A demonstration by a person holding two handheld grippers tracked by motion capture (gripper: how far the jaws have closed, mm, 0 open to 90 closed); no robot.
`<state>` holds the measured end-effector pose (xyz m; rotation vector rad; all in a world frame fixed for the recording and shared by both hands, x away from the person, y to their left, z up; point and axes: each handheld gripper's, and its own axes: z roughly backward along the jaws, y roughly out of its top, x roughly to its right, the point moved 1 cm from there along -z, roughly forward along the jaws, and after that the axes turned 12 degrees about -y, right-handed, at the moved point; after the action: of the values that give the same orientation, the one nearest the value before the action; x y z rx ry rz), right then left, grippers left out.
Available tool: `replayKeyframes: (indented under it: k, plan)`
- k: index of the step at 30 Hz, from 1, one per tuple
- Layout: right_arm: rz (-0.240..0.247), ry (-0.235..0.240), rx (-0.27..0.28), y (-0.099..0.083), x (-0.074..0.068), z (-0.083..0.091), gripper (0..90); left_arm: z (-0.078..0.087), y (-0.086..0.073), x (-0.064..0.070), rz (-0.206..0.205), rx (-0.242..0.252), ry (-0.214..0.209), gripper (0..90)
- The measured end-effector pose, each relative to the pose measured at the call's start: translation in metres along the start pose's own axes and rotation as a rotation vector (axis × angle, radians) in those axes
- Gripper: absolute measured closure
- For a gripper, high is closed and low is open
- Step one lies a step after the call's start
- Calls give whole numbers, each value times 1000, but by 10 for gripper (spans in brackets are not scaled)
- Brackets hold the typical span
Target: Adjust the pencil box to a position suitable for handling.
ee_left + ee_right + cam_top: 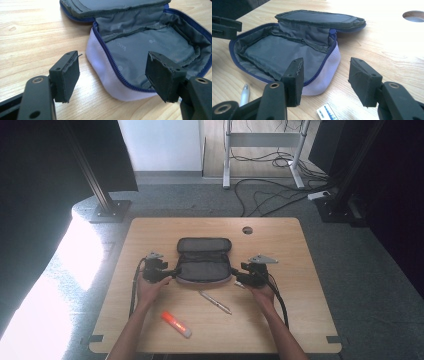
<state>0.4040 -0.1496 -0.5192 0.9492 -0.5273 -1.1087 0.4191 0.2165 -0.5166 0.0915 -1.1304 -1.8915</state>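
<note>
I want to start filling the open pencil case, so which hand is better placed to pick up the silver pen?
Right, probably. The silver pen lies just inward of the right gripper, whose jaws stand open, close to its tip. The left gripper, also open, sits at the pencil case's far end, with the orange marker nearer its side.

Lab, camera stands (102, 190), floor cables (265, 195)

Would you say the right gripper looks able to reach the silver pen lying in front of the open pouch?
Probably yes. The pen lies on bare table just inward of the right gripper, whose jaws stand open, and nothing lies between them; the pouch sits farther back.
</note>
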Motion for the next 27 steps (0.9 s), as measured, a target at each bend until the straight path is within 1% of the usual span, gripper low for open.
replayKeyframes:
  k: [3, 5, 7, 11, 12, 14, 17, 20, 21, 25, 27]
  plan:
    - [28, -5, -2, 0, 0, 3, 442, 5, -3, -1, -3, 12, -5, 297]
    - [34, -4, -3, 0, -1, 5, 432, 9, -5, -1, -8, 20, -15, 311]
    - [40, 7, -3, 1, -3, 8, 430, 12, -7, 0, -20, 23, -19, 311]
    - [56, 23, 0, 0, -6, 14, 428, 16, -10, 0, -30, 35, -17, 316]
    - [56, 23, 12, -1, -7, 16, 432, 17, -11, 1, -33, 35, -18, 318]
    - [62, 17, 23, -3, -6, 21, 432, 19, -14, 2, -38, 37, -16, 324]
    - [55, 14, 22, -5, -5, 26, 426, 26, -18, 4, -47, 40, -13, 333]
    - [84, -10, 30, -9, -8, 34, 413, 31, -22, 7, -56, 37, -13, 333]
    - [83, -10, 33, -10, -8, 36, 413, 33, -24, 9, -58, 38, -17, 332]
    - [38, 6, 41, -17, -2, 44, 415, 37, -27, 17, -73, 38, -28, 332]
    - [32, 2, 46, -21, 2, 47, 421, 39, -28, 20, -75, 45, -37, 333]
